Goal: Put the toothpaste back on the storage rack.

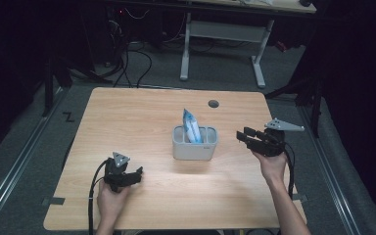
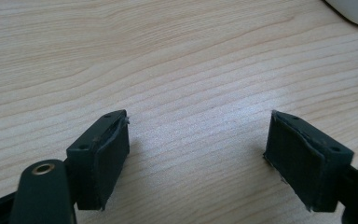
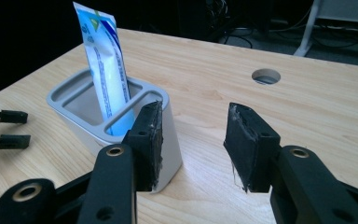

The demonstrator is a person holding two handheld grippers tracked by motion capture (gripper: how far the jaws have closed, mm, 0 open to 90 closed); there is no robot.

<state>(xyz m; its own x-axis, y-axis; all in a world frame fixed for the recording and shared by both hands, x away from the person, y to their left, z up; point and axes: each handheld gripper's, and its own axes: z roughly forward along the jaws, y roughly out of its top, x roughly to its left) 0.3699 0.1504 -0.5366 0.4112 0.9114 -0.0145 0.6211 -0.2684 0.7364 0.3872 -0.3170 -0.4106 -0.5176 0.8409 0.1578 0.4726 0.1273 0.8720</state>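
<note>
On the table (image 1: 142, 107), near its middle, stands a grey holder (image 1: 195, 143) with a blue-white tube (image 1: 191, 126) upright in one compartment. To its right, the right gripper (image 1: 241, 137) has jaws about half open, empty. The left gripper (image 1: 138, 175) rests low on the wood, jaws wide apart, empty.

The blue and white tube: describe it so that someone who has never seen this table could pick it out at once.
On the light wooden table, look near the middle for the grey plastic holder with three compartments. The blue and white tube stands upright in its narrow middle compartment, its flat crimped end sticking up above the rim. It is the one coloured thing there; the compartments on either side of it look empty.
</note>
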